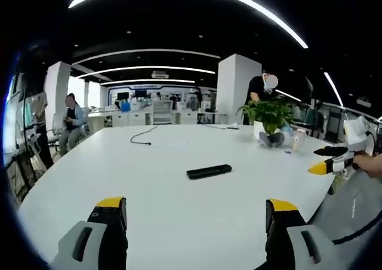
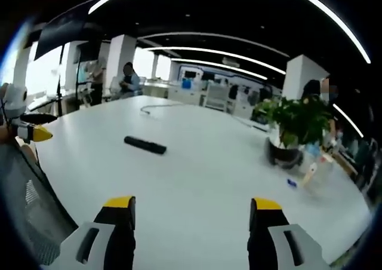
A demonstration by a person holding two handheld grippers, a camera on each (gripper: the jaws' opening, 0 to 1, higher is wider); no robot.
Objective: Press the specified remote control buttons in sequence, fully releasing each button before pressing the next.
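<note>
A black remote control [image 1: 209, 171] lies flat on the white table [image 1: 179, 222], a little beyond my left gripper [image 1: 196, 207], which hovers open over the near part of the table with nothing between its jaws. In the right gripper view the remote control [image 2: 145, 144] sits ahead and to the left of my right gripper [image 2: 192, 205], also open and holding nothing. The right gripper [image 1: 325, 160] enters the left gripper view from the right, at the table's edge. Likewise the left gripper [image 2: 39, 126] appears at the left edge of the right gripper view.
A potted plant [image 1: 271, 117] stands at the table's far side, with a small bottle [image 2: 310, 173] near it. A thin black cable [image 1: 143, 135] trails across the far table. A grey mesh chair [image 2: 30, 210] sits by the table's edge. People sit and stand in the office behind.
</note>
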